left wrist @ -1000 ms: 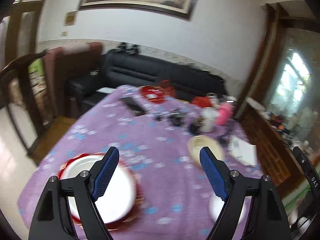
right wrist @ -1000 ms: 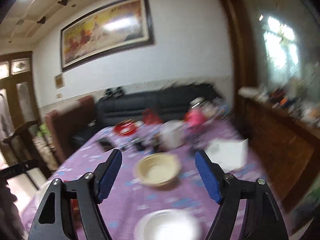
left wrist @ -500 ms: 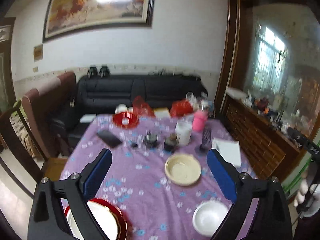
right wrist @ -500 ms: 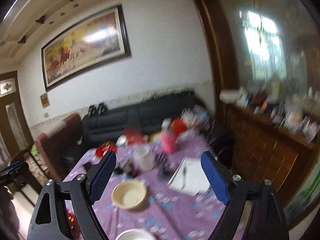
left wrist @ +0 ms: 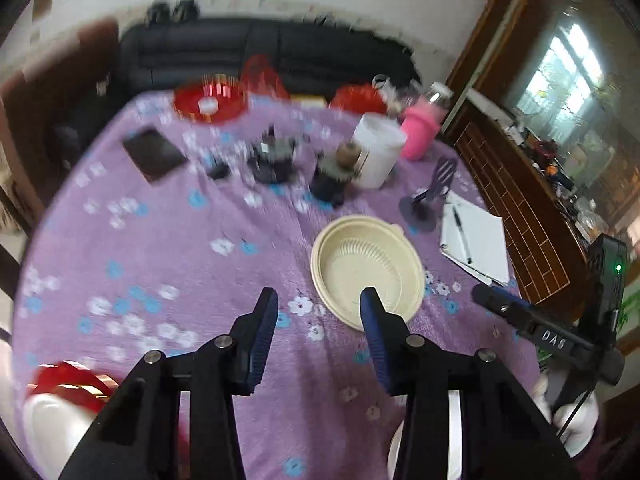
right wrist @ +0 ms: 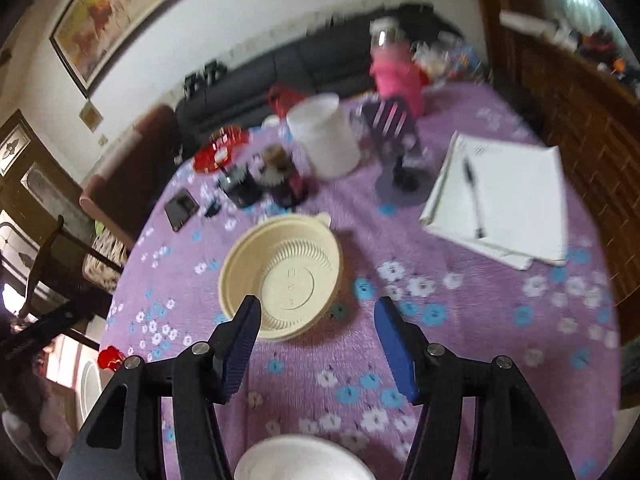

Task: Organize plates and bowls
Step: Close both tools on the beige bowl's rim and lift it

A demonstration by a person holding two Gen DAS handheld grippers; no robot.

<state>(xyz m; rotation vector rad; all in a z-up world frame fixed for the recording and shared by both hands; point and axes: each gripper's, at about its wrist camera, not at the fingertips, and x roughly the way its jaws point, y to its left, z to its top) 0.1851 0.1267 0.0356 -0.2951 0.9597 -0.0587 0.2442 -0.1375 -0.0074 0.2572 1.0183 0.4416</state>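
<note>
A cream ribbed bowl [left wrist: 368, 270] sits on the purple flowered tablecloth; it also shows in the right wrist view [right wrist: 282, 278]. My left gripper [left wrist: 318, 304] is open and empty above the cloth, its right finger over the bowl's near rim. My right gripper [right wrist: 316, 314] is open and empty, just in front of the bowl. A white bowl [right wrist: 304, 458] lies at the near edge under the right gripper. A white plate on a red plate [left wrist: 60, 408] lies at the near left.
Behind the bowl stand a white tub [left wrist: 378, 152], a pink bottle [left wrist: 422, 130], dark cups [left wrist: 274, 156], a phone [left wrist: 154, 154], a red dish [left wrist: 210, 100] and a notepad with a pen [left wrist: 474, 240]. A wooden cabinet [left wrist: 528, 200] lines the right side.
Both grippers have tilted down and moved in towards the table; the cream bowl is now close in front of both. Both stay open.
</note>
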